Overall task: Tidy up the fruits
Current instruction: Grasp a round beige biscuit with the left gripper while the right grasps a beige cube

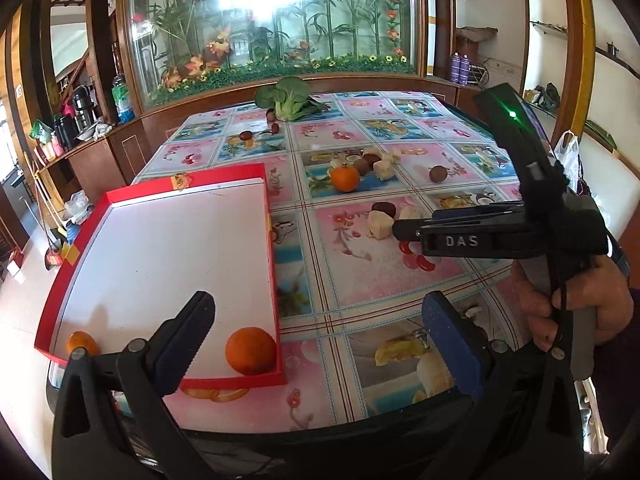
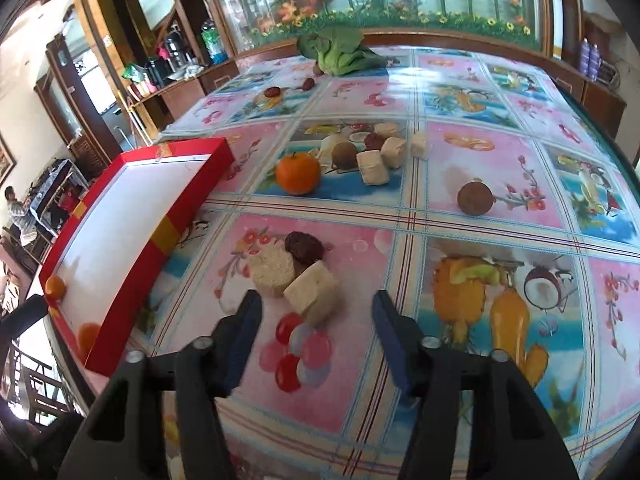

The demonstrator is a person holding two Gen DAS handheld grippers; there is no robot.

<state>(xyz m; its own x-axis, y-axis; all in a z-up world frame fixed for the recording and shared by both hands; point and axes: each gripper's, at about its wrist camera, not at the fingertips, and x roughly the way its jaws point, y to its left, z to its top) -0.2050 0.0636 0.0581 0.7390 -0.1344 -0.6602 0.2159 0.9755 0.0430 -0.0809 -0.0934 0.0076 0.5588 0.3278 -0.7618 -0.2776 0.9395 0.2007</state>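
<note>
In the left wrist view, the left gripper (image 1: pixel 316 332) hung released at the bottom of the frame, its jaws spread wide with nothing between them. Just past its left finger, a red box (image 1: pixel 272 248) with a white floor filled the left half of the frame. One orange (image 1: pixel 251 351) sat in the box's lower right corner, touching the wall, and a second, smaller orange (image 1: pixel 82 343) lay in the lower left corner. A third orange (image 1: pixel 345 178) rested on the fruit-print tablecloth (image 1: pixel 360 272) near the frame's centre, beside a cluster of pale snack blocks (image 1: pixel 386 166) and brown round fruits. The right gripper (image 1: pixel 400 229) reached in sideways from the right edge, over the cloth.

In the right wrist view, the right gripper (image 2: pixel 316 340) was likewise released, jaws apart and empty, at the bottom centre. Just ahead of it lay two pale blocks (image 2: pixel 312 292) touching a dark red date (image 2: pixel 303 245). A lone brown fruit (image 2: pixel 475 198) sat right of centre, and a leafy green vegetable (image 2: pixel 340 54) lay at the top.
</note>
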